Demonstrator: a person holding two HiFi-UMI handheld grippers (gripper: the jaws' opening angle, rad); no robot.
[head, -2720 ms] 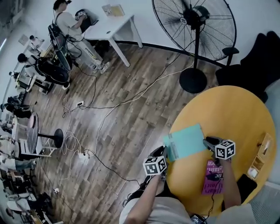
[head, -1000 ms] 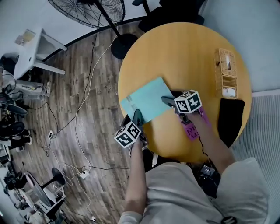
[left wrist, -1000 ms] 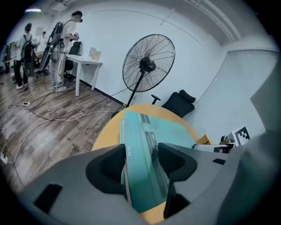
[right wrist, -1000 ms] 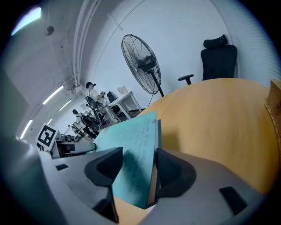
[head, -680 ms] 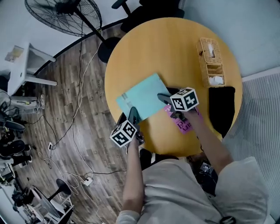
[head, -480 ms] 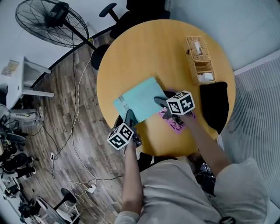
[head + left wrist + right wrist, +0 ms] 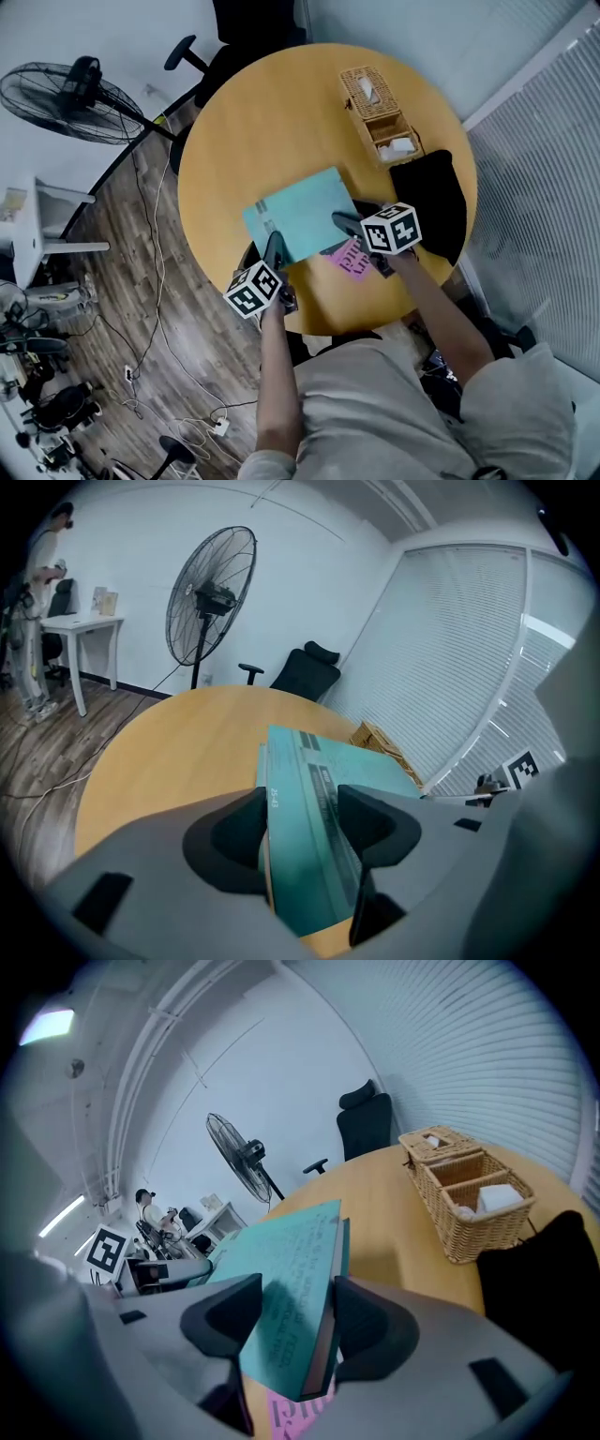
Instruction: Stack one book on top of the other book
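Teal is the colour of the big flat book (image 7: 305, 214). In the head view it is held up over the round wooden table (image 7: 225, 112). The left gripper (image 7: 275, 247) pinches one edge and the right gripper (image 7: 345, 223) pinches the other. The small pink book (image 7: 349, 260) lies flat on the table and peeks out from under the teal one's near corner. So the lifting looks done, but the teal book is not yet set down on the pink one.

In the left gripper view, the two dark jaws squeeze the teal book by its spine side. Its cover looks smooth, with dark printed lines.

In the right gripper view, the jaws clamp the thin edge of the teal book. The pink book shows just below it. A woven basket (image 7: 459, 1190) sits near, bumpy and boxy.
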